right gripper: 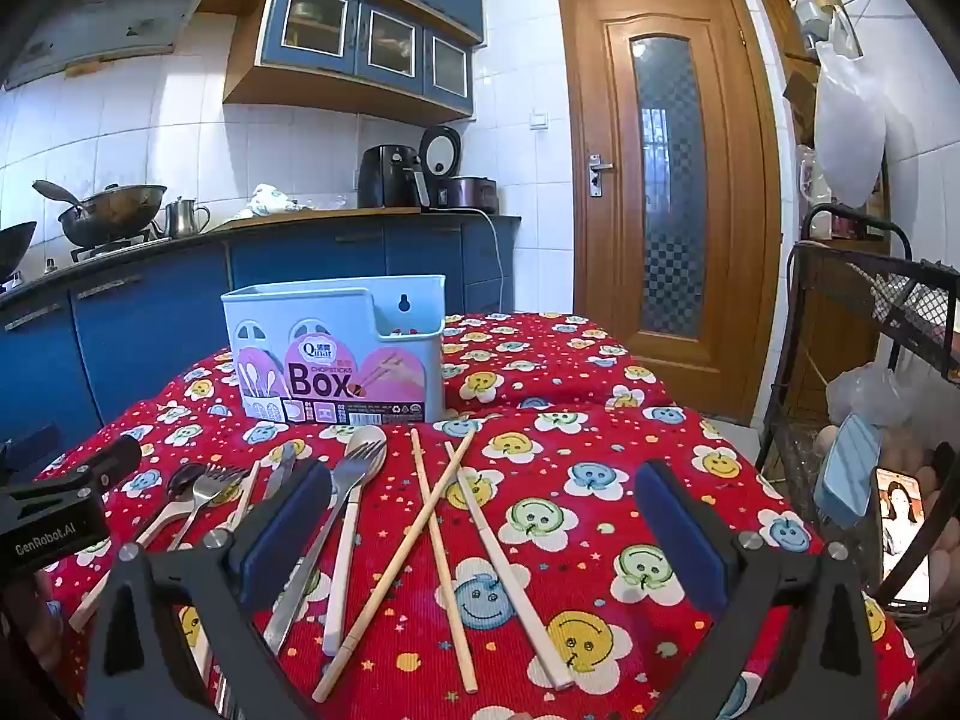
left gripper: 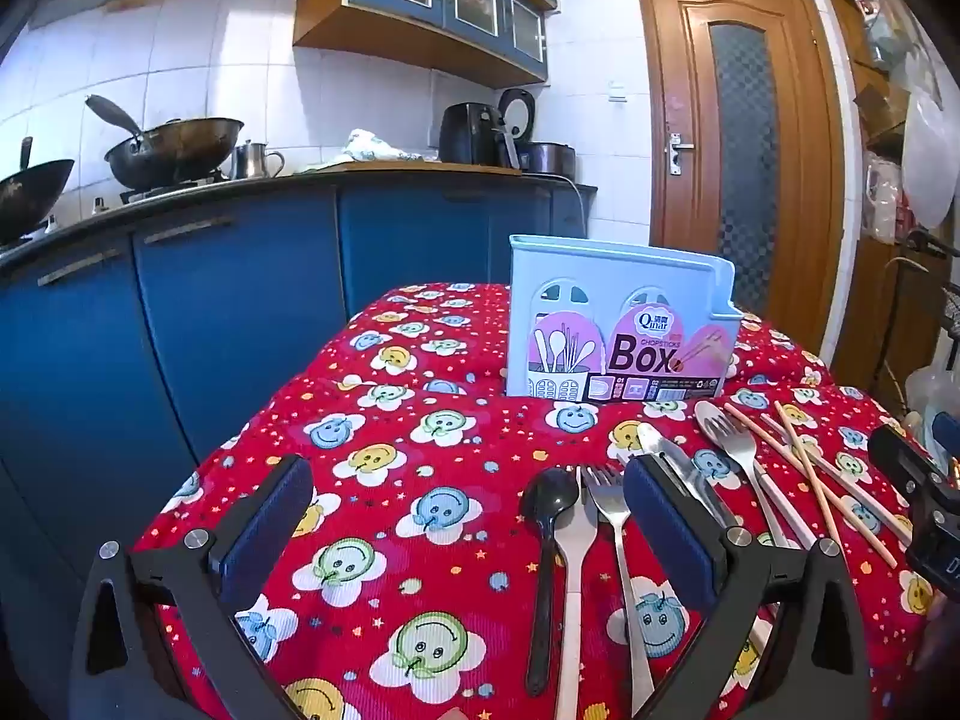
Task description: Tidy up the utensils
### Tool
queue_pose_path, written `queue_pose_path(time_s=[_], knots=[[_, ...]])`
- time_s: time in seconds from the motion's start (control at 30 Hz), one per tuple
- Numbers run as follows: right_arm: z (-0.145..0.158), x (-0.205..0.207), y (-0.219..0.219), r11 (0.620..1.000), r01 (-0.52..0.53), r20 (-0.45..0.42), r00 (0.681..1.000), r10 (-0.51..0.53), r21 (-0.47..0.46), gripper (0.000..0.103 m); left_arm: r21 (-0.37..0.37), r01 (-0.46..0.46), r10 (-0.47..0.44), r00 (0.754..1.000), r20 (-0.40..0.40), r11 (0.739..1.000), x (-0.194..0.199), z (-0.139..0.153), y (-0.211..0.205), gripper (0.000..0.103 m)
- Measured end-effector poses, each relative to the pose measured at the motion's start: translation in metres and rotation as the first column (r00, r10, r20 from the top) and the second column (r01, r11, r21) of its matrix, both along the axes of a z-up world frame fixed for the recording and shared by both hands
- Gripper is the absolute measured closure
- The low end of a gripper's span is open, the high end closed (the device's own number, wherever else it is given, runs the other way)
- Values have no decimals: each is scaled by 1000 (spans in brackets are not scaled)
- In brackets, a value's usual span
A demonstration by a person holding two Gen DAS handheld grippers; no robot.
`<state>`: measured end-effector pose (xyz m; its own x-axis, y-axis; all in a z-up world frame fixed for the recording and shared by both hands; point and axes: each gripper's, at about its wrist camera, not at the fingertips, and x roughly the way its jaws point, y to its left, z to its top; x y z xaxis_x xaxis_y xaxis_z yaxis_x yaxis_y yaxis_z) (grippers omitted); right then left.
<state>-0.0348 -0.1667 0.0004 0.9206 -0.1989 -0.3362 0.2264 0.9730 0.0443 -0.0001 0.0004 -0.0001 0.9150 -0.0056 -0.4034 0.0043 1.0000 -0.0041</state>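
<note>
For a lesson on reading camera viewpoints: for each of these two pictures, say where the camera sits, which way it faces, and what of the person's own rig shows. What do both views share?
Left wrist: sits on the left gripper, looking forward and slightly down over the table; its open fingers frame the black spoon; the right gripper shows at the right edge.
Right wrist: sits on the right gripper, facing likewise; its open fingers frame the chopsticks.
Shared: the chopsticks box, red tablecloth, wooden door.
</note>
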Motion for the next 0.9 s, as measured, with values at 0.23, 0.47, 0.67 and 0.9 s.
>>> queue_pose_path(time_s=[0.23, 0.47, 0.67, 0.9], knots=[[0, 0, 0, 1000, 0, -1, 1000, 0, -3, 0, 11, 0, 0, 1000, 4, 1000, 0, 0, 0, 0], [0, 0, 0, 1000, 0, -2, 1000, 0, -5, 0, 13, 0, 0, 1000, 7, 1000, 0, 0, -1, 0], [0, 0, 1, 1000, 0, -1, 1000, 0, -6, 0, 13, 0, 0, 1000, 6, 1000, 0, 0, -1, 0], [0, 0, 1, 1000, 0, -2, 1000, 0, -7, 0, 11, 0, -1, 1000, 7, 1000, 0, 0, -1, 0]])
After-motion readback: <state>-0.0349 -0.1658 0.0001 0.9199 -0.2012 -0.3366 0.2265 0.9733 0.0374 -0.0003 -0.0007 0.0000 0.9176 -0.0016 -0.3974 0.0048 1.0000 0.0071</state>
